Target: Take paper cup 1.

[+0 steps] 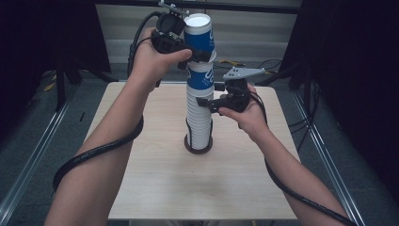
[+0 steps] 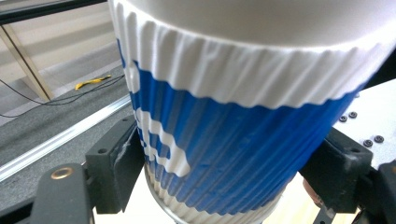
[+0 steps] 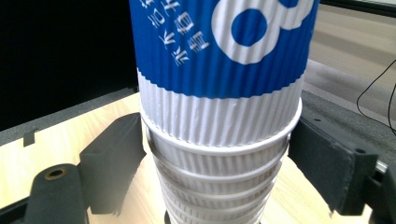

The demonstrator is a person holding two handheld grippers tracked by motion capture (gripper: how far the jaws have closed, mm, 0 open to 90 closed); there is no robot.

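Centrally, a rectangular table of pale wood-grain laminate bears a small dark round base, on which stands a tall stack of nested cups. Its paper walls are ribbed and white, and the thin rolled rims form close rings down the column; the uppermost cup of the stack carries a blue printed band with white lettering. Above and clear of that stack, the left gripper holds an upside-down cup of the same corrugated blue-and-white paper, its white bottom turned upward; in the left gripper view both black jaws press on the fluted wall near the cup's rim, partly closed in a firm grasp. Lower, the right gripper meets the stack about midway up from the side; in the right gripper view its jaws stand on either side of the nested rims, fairly wide apart, and whether the pads actually press on the paper cannot be told, since a narrow gap seems to remain at each side. A grey three-cornered plate tops this gripper, and a thick black cable loops under the left forearm.
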